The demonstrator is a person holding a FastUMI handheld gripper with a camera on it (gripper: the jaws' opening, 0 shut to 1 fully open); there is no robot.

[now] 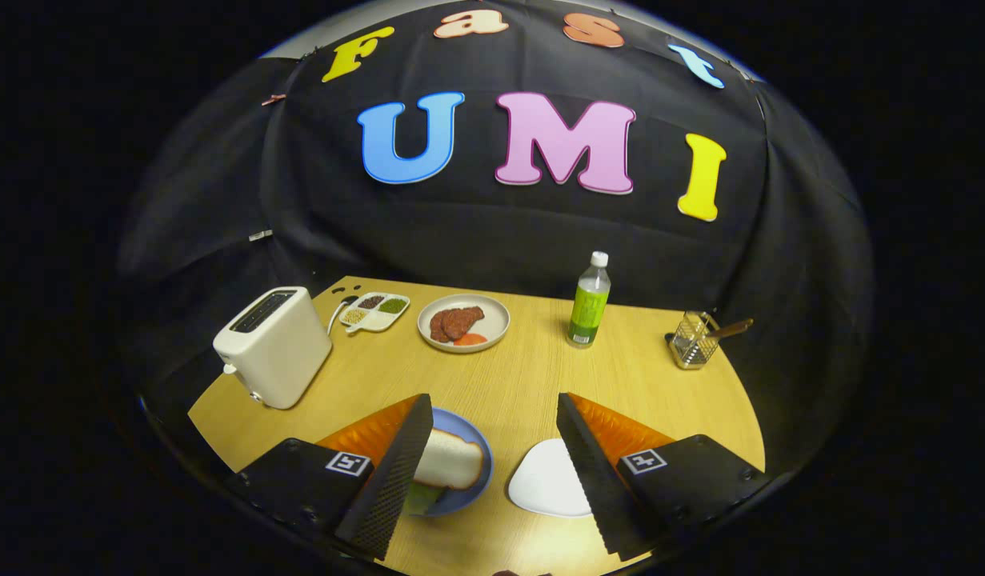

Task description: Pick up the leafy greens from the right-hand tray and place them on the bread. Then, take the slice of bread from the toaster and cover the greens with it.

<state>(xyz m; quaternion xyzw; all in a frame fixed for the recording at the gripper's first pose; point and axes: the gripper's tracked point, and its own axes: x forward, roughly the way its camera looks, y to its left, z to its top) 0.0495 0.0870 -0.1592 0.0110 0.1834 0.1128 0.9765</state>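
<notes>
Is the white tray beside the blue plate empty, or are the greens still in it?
Empty: the white tray shows only bare surface. Green leaf peeks under the bread slice on the blue plate. The gripper is open.

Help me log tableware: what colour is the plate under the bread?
Blue plate, seen in the gripper view between the open fingers.

A light wood-grain table (508, 384) fills the floor of the booth, its top evenly lit with a soft sheen and no hard shadows. Behind its far edge hangs the wall, a black cloth (492, 232) falling in loose folds and creases, wrapping round past both far corners of the table. Up at the top of the cloth, a pale strip (316, 36) of lighter surface peeks over it.
</notes>
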